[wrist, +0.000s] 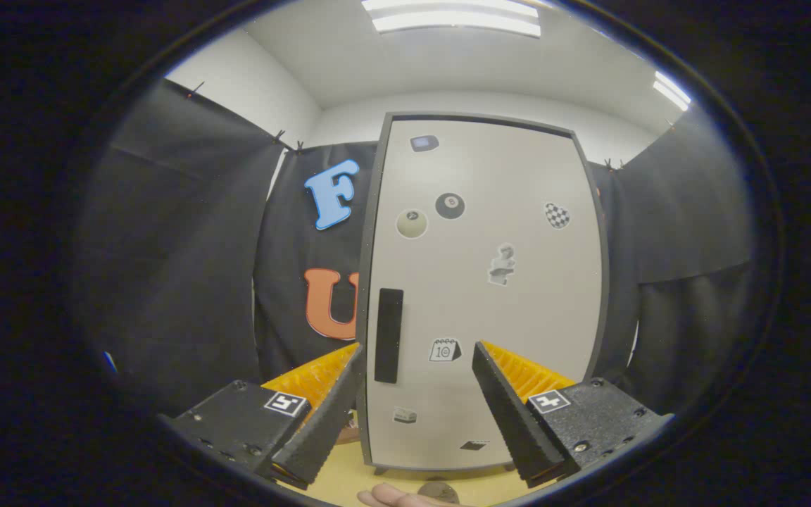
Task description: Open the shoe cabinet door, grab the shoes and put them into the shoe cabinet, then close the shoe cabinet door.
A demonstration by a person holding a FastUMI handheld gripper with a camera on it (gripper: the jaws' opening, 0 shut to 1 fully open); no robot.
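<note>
Gripper (417, 355) was spread wide, nothing between the fingers, nothing touched. It pointed straight at the shoe cabinet (483, 282), which stood upright just ahead on a yellowish table (349, 479). Cabinet door (511, 310) was closed, pale front in a dark frame. Dark vertical handle (388, 335) sat near the door's left edge, just beyond the left fingertip and slightly inside the gap between the fingers. Stickers were scattered over the door: two billiard-ball ones (431, 215) up high, a checkered heart (557, 215) toward the right, a small figure (502, 265) mid-door, a calendar sticker (445, 350) between the fingertips, a couple more low down, too small to make out. Part of a hand (395, 497) showed below the fingers, at the near table edge. A round brownish thing beside the hand, could not tell what. No shoes identifiable. Black cloth wall (187, 267) hung behind and to both sides of the cabinet. Ceiling lights (455, 17) were on above.
</note>
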